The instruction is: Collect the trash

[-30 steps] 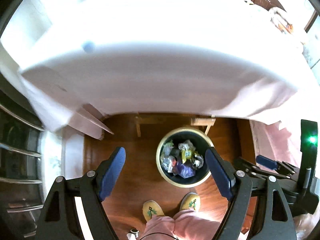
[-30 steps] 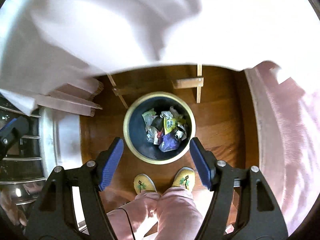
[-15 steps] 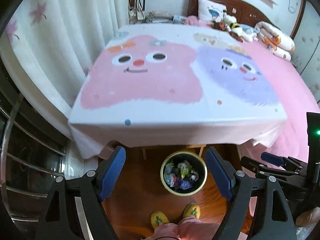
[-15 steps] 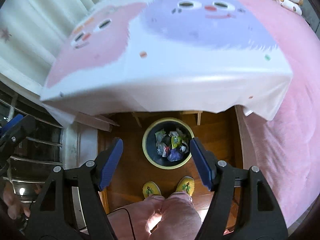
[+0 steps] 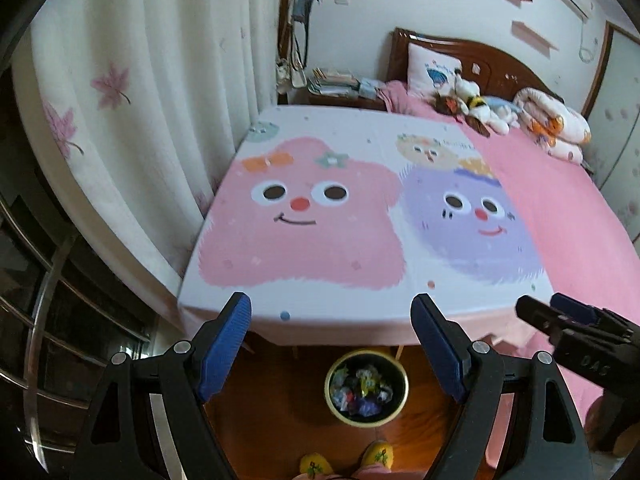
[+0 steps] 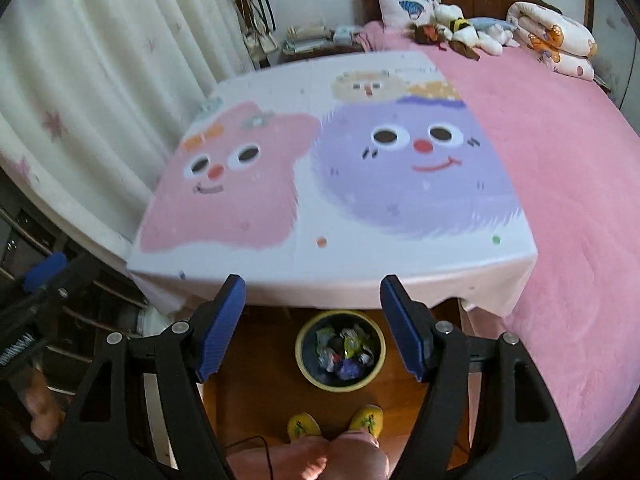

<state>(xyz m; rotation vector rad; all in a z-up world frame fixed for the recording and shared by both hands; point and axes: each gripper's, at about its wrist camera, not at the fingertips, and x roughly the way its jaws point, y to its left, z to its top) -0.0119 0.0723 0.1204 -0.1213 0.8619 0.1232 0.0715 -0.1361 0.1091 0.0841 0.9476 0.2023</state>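
Both claws have lifted well away from the bin point(image 5: 366, 390). A second ago it filled the space between the fingers under a blur of white cloth; now it sits small and low, below and between the tips of each claw, on the wood floor by the person's slippers point(image 6: 334, 424). The left claw point(image 5: 331, 346) is spread wide and holds nothing; the right claw point(image 6: 312, 328) is the same. The bin already carries crumpled wrappers point(image 6: 344, 350). Ahead of both claws the cloth point(image 5: 320, 216) over the bench shows no litter that I can make out. My reading: the last piece is dropped, and collecting looks finished or nearly so.
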